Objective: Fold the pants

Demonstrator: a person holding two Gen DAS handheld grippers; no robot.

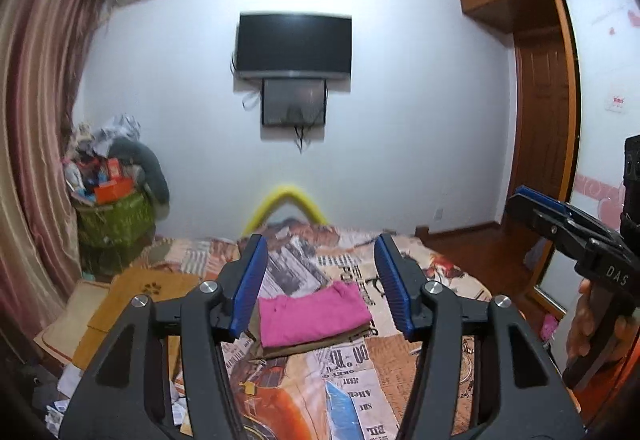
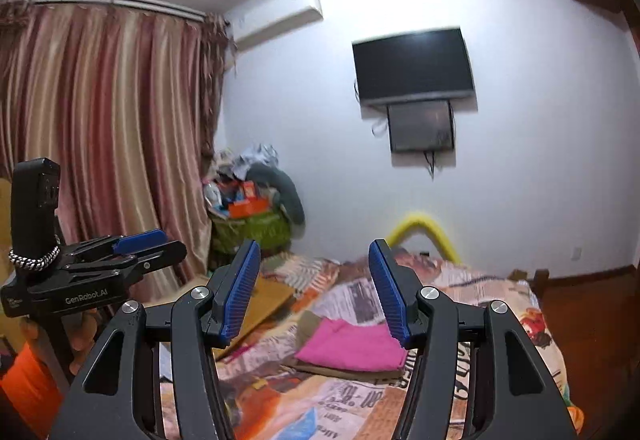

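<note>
Resting folded on the bed (image 1: 400, 368): two garments, pink pants (image 1: 312, 314) topmost.

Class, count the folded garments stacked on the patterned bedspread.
2: a folded pink garment on top, and a folded olive-brown garment directly underneath it, mid-bed. Others might be hidden below.

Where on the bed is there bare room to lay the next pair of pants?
Free: bedspread right of the folded pile, and beyond it toward the yellow rail. Crowded: left edge with cardboard, and the blue packet nearest you.
</note>
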